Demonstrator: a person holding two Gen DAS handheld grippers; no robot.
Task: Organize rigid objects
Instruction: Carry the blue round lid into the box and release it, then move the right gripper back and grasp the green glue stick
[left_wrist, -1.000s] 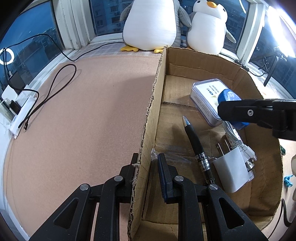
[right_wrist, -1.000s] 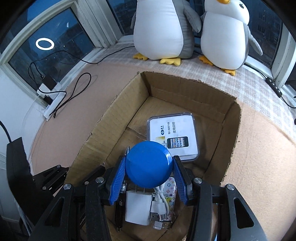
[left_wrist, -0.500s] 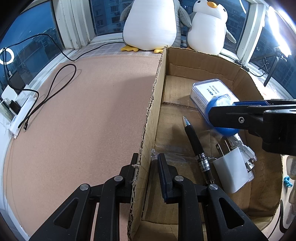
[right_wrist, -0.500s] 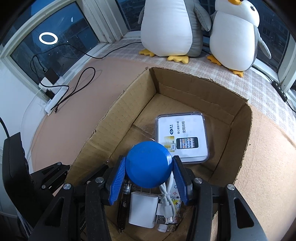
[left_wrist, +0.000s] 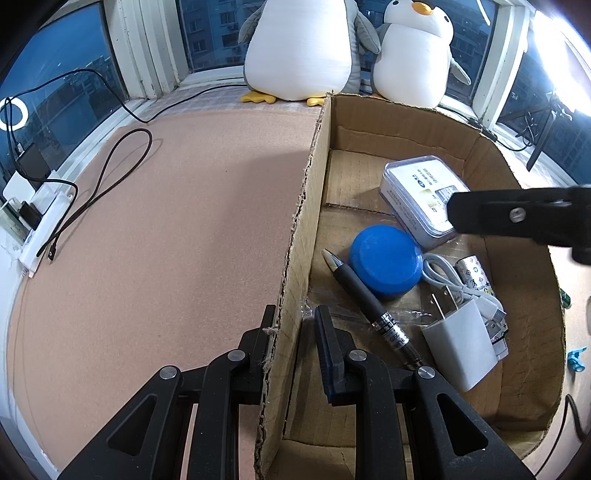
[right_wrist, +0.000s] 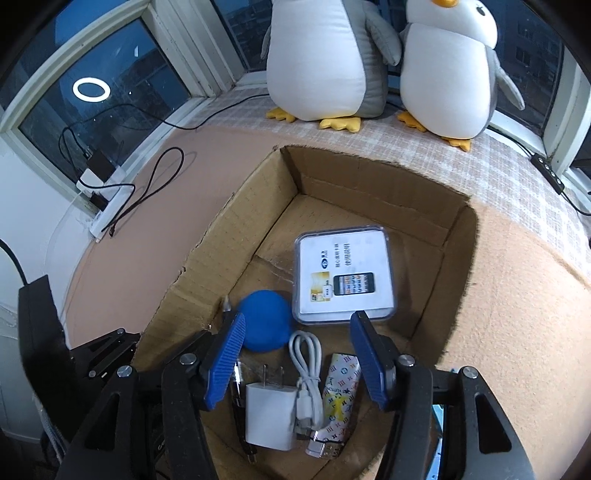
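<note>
A cardboard box holds a blue round lid, a clear plastic case, a black pen, a white charger, a white cable and a patterned lighter. My left gripper is shut on the box's left wall near its front corner. My right gripper is open and empty above the box's contents, with the lid lying just beyond its left finger.
Two plush penguins stand on the sill behind the box. A power strip with black cables lies at the left edge of the pinkish mat.
My right gripper has opened and let go of the blue lid, which now lies on the box floor beside the pen. The left gripper has not moved.
</note>
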